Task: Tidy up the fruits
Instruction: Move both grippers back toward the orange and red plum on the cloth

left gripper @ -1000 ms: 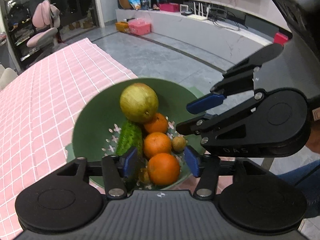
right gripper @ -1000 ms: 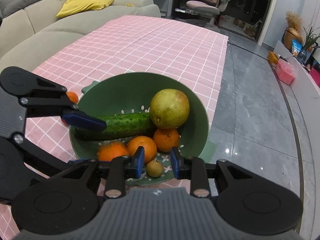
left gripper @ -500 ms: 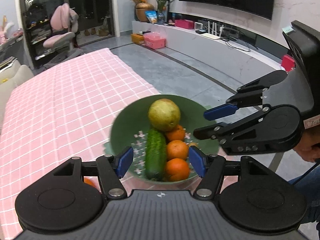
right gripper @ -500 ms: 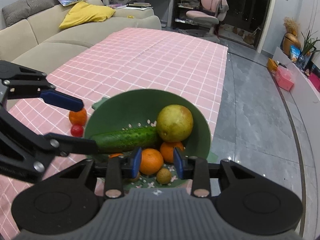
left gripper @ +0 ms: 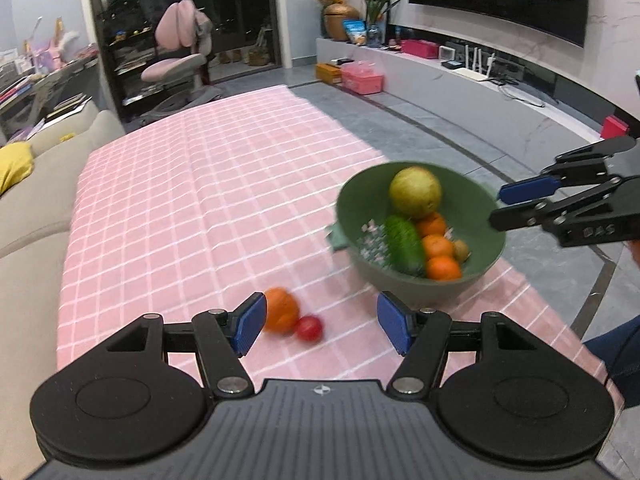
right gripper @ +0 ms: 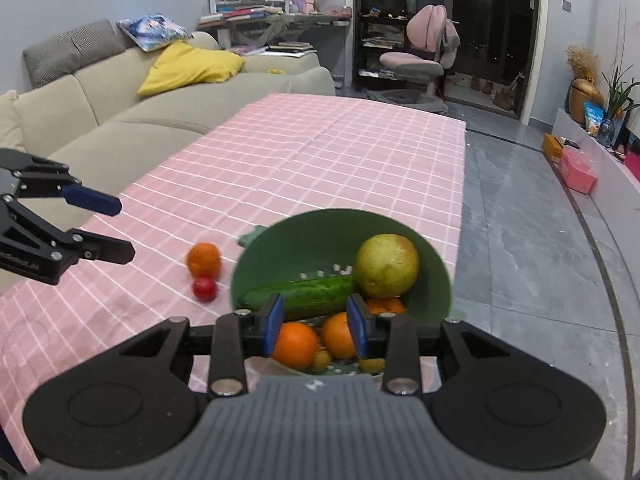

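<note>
A green bowl [left gripper: 360, 200] [right gripper: 280, 236] near the table's right edge holds a yellow-green round fruit [left gripper: 416, 193] [right gripper: 387, 266], a cucumber [left gripper: 404, 246] [right gripper: 304, 294], three oranges [left gripper: 442, 269] [right gripper: 295, 344] and a small brown fruit [left gripper: 461, 249]. A loose orange [left gripper: 281, 309] [right gripper: 204, 259] and a red tomato [left gripper: 309, 328] [right gripper: 205, 288] lie on the cloth left of the bowl. My left gripper [left gripper: 322, 326] [right gripper: 116, 228] hangs open above and short of these two. My right gripper [right gripper: 315, 324] [left gripper: 504, 208] hovers at the bowl's near rim, jaws narrowly apart, nothing held.
The pink checked tablecloth [left gripper: 208, 184] stretches away beyond the fruit. A beige sofa [right gripper: 100, 120] runs along the table's left side; grey floor [right gripper: 520, 220] drops off right of the bowl. A pink chair [right gripper: 424, 56] stands past the far end.
My left gripper drew back and to the left off the bowl and widened; the loose orange and tomato came into its view. My right gripper backed up from the bowl, jaws slightly parted.
</note>
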